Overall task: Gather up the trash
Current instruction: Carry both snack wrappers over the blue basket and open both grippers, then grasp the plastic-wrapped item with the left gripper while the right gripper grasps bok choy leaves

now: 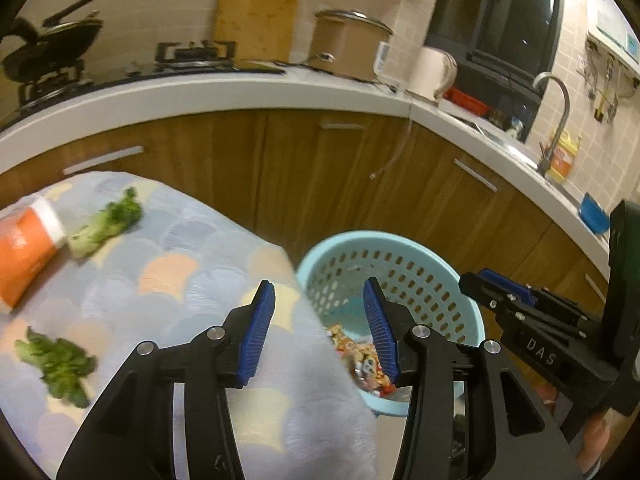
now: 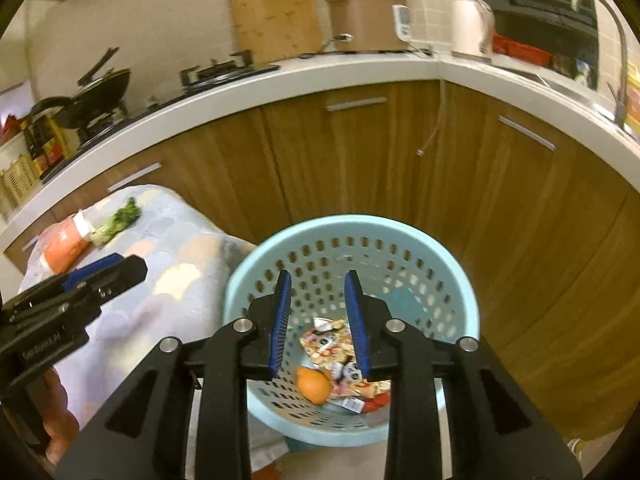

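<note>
Right gripper (image 2: 318, 320) at lower centre, jaws spread, nothing between the pads; below it the blue basket (image 2: 452, 280) holds wrappers (image 2: 340, 344) and an orange peel (image 2: 314, 385). Left gripper (image 1: 320, 332) likewise spread and empty, over the cloth-covered table (image 1: 180, 280) edge. Broccoli scraps (image 1: 108, 224) and an orange cup (image 1: 24, 252) lie at left of frame.

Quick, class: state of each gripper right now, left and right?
Left gripper: open, holding nothing, over the table edge beside the basket.
Right gripper: open, holding nothing, above the basket.

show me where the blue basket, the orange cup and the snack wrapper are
blue basket (image 2: 460, 280), right wrist view, far rim.
orange cup (image 1: 20, 256), left wrist view, its side.
snack wrapper (image 2: 328, 340), right wrist view, its middle.
</note>
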### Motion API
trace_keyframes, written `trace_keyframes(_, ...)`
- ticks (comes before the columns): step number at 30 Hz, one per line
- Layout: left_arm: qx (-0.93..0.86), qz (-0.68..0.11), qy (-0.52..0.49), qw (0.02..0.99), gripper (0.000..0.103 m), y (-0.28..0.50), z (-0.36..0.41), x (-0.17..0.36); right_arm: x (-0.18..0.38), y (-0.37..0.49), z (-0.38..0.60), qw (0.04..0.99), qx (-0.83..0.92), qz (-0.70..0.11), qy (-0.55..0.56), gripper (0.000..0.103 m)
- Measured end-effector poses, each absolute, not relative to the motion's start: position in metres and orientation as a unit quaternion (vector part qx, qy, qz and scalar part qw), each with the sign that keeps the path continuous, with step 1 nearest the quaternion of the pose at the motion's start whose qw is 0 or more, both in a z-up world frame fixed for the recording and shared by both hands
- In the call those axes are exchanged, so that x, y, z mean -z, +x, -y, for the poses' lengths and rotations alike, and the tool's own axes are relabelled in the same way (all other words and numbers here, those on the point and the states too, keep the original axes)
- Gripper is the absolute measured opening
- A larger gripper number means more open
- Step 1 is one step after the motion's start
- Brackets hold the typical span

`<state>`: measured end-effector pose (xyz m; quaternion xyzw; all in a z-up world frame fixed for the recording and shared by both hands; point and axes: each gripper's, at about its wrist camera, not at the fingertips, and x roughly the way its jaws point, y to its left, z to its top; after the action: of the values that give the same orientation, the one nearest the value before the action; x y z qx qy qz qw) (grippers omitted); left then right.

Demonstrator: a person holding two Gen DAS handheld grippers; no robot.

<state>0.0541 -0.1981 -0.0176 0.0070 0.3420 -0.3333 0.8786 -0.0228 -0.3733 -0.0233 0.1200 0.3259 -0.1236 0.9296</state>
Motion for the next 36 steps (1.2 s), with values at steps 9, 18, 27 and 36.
trace_keyframes(9, 0.286, -0.316, -0.032, 0.904, 0.045, 0.062, 0.134, -0.007, 0.006, 0.001, 0.307, 0.943, 0.058, -0.316, 0.085, 0.025)
trace_keyframes(18, 0.221, -0.285, -0.062, 0.931, 0.054, 0.069, 0.052, -0.03, 0.011, 0.035, 0.228, 0.944, -0.026, -0.323, 0.064, 0.027)
trace_keyframes(27, 0.13, -0.281, -0.084, 0.947, 0.063, 0.095, -0.033, -0.037, 0.029, 0.064, 0.164, 0.94, -0.076, -0.328, 0.063, 0.051)
trace_keyframes(36, 0.119, -0.342, -0.067, 0.93, 0.079, 0.158, -0.057, -0.016, 0.037, 0.083, 0.129, 0.938, -0.087, -0.335, 0.023, 0.058)
